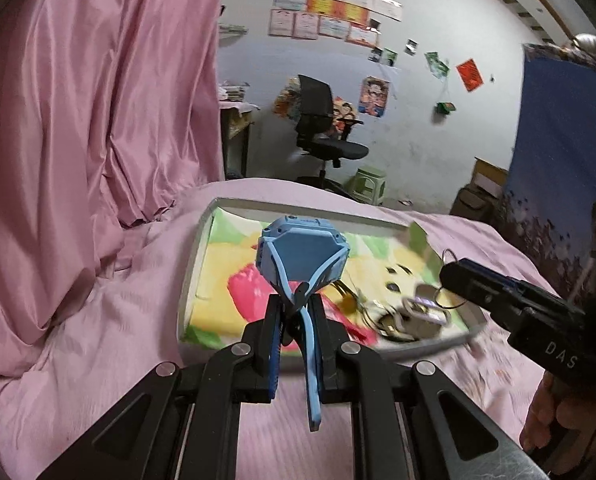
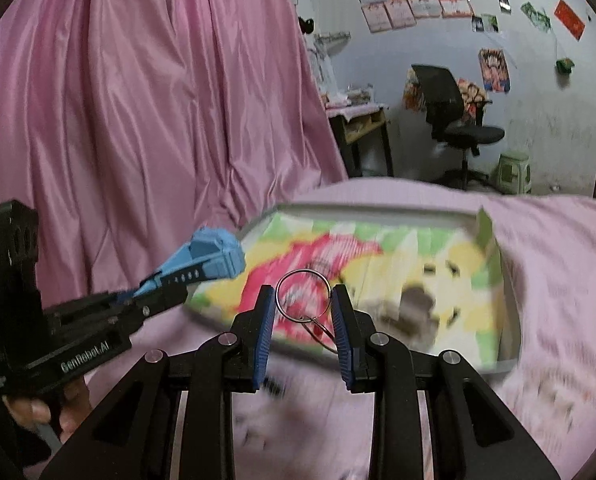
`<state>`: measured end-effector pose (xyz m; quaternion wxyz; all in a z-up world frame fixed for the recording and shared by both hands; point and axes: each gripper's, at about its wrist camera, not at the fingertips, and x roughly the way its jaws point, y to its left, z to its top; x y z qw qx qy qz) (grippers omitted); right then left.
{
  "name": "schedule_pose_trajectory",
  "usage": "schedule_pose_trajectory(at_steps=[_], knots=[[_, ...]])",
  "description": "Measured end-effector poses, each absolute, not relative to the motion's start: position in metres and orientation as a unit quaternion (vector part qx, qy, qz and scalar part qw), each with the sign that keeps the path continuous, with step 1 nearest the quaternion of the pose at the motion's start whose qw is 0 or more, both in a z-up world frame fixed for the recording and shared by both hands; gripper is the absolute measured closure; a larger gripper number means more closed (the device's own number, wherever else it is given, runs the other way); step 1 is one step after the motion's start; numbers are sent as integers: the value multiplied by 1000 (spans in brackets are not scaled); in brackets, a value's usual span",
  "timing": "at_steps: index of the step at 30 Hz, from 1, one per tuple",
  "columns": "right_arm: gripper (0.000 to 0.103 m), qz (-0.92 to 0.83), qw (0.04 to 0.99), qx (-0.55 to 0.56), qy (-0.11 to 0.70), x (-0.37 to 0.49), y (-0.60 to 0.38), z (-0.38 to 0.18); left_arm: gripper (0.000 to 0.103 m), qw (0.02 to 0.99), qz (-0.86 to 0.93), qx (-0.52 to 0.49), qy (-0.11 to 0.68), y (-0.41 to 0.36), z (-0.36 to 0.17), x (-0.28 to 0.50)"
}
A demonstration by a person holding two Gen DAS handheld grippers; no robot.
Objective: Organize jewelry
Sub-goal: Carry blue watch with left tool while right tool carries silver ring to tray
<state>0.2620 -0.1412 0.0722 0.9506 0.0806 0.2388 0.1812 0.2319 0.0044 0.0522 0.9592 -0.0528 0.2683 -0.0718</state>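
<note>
My left gripper point(image 1: 296, 300) is shut on the strap of a light blue watch point(image 1: 303, 254) and holds it above the near left part of the tray point(image 1: 190, 272). It also shows in the right wrist view point(image 2: 214, 256). My right gripper point(image 2: 303, 300) is shut on a metal key ring point(image 2: 303, 296), the ring spanning the gap between the blue pads point(image 2: 266, 320). Keys point(image 1: 413, 316) dangle from the ring over the tray's near right part, blurred. The tray is white with a bright cartoon cloth lining.
The tray sits on a bed covered with a pink sheet point(image 1: 118, 340). A pink curtain point(image 1: 78, 100) hangs close on the left. A black office chair point(image 1: 321, 128) and a green stool point(image 1: 367, 186) stand beyond the bed.
</note>
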Motion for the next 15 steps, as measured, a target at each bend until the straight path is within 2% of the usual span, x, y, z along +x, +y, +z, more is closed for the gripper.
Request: schedule_pose_trajectory(at_steps=[6,15], knots=[[77,167,955,71,235,295,-128,74,91,951,-54,-66,297,16,42,266],[77,162,937,56,304,319,-114,40,90,927,-48,-76,364,19,15,292]])
